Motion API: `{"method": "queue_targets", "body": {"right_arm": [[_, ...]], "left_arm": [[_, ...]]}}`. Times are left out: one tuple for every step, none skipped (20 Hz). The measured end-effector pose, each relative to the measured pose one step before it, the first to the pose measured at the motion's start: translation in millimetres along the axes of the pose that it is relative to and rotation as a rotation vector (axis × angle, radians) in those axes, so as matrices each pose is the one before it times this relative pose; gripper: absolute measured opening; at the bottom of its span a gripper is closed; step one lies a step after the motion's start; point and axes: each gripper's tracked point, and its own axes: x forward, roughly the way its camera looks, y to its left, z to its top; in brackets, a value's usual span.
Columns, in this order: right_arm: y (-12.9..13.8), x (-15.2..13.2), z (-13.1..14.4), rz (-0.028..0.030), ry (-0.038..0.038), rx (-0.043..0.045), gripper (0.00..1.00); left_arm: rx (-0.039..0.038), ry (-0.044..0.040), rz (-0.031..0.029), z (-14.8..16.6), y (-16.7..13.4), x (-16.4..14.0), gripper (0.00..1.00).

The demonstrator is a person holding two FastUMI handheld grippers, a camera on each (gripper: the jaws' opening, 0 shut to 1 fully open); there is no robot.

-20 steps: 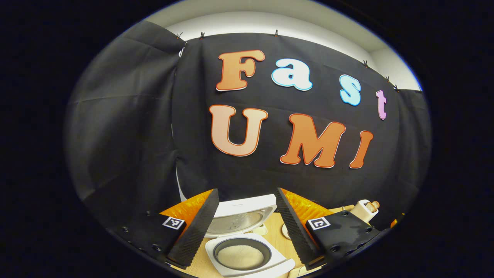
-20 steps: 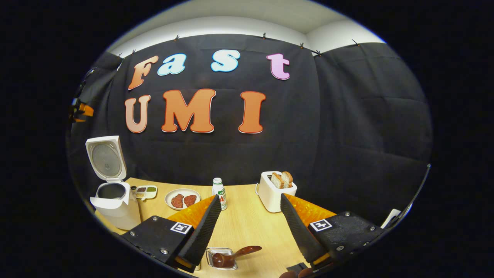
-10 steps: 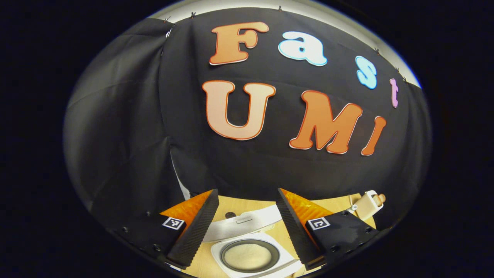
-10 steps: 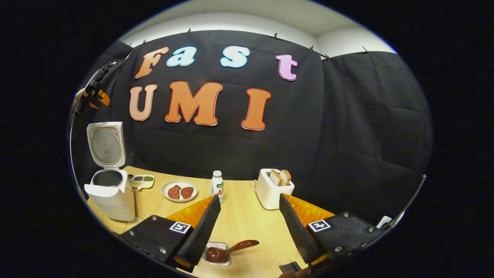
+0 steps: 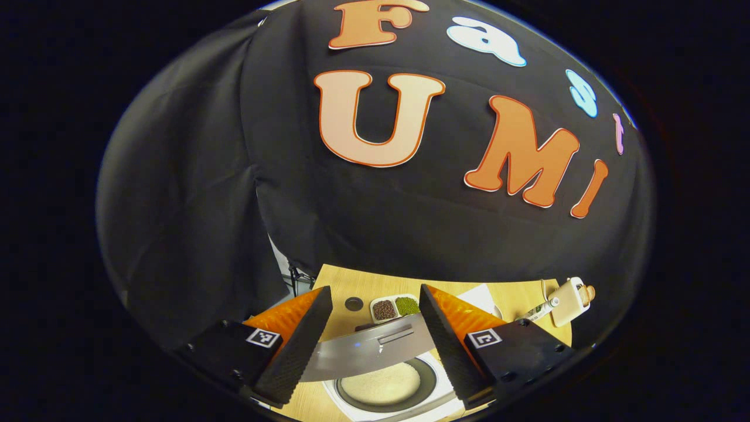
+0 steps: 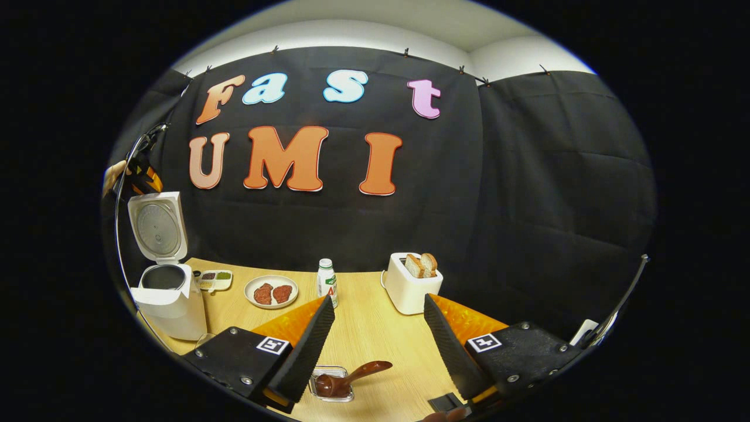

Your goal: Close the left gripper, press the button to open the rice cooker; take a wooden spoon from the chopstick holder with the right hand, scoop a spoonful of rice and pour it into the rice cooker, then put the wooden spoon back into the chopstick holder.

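The white rice cooker (image 5: 375, 413) stands open right below my left gripper (image 5: 375, 334), whose fingers are open and hold nothing. White rice (image 5: 381, 384) lies in its pot, and the raised lid (image 5: 363, 354) shows edge-on between my fingers. In the right gripper view the cooker (image 6: 170, 305) stands at the table's far left with its lid (image 6: 155, 225) upright. The left gripper (image 6: 137, 176) hovers above that lid. My right gripper (image 6: 375, 346) is open over the table's near part. Just below it a wooden spoon (image 6: 351, 378) rests in a small holder (image 6: 331, 394).
A two-part dish of beans (image 5: 395, 306) sits behind the cooker. On the wooden table (image 6: 375, 328) stand a plate with two meat pieces (image 6: 271, 291), a small bottle (image 6: 326, 282) and a white toaster with bread (image 6: 410, 287). A dark flat thing (image 6: 448, 403) lies by the front edge.
My left gripper has moved over the cooker, so the lid now shows edge-on and the bean dish has come into view. The right gripper has barely shifted and stays open.
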Motion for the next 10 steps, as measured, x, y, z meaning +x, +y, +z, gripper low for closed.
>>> {"method": "queue_targets", "body": {"right_arm": [[0.99,0.58,1.73,0.00387,-0.00083,0.00286,0.95],[1.43,-0.12,2.14,0.00418,-0.00268,0.00133,0.95],[2.14,0.38,2.02,0.00634,-0.00363,0.00061,0.95],[3.54,-0.76,2.24,0.00953,-0.00395,-0.00091,0.95],[2.82,-0.57,2.78,0.00983,-0.00702,-0.00115,0.95],[2.49,-7.89,-5.52,0.01264,-0.00876,-0.0017,0.95],[3.66,0.46,2.79,0.01143,-0.00722,-0.00039,0.95],[4.03,-0.22,2.85,0.01235,-0.00644,0.00029,0.95],[4.08,1.27,3.84,0.01144,-0.0085,0.00166,0.95],[4.86,-0.62,3.53,0.01267,-0.0096,0.00155,0.95]], "left_arm": [[-0.00786,0.00769,-0.0165,-4.29,-3.26,-1.06,1.0],[-0.00308,0.00849,-0.01736,-5.56,-2.76,-2.86,1.0],[-0.00118,0.00632,-0.0104,-7.8,-4.4,-6.09,1.0],[-0.00453,0.00627,-0.00627,-6.92,-3.56,-5.43,1.0],[-0.00091,0.00603,-0.00773,-6.05,-3.04,-5.22,1.0],[-0.0004,-0.00176,-0.00427,-6.31,-3.68,-4.93,1.0],[0.00145,0.00215,-0.00638,-9.97,-3.94,-5.85,1.0],[0.00296,0.00186,-0.00326,-9.57,-4.77,-6.88,1.0],[0.00313,-0.00084,-0.002,-10.82,-3.59,-5.05,1.0],[-0.00065,-0.00178,0.00054,-11.1,-3.21,-4.77,1.0]]}}
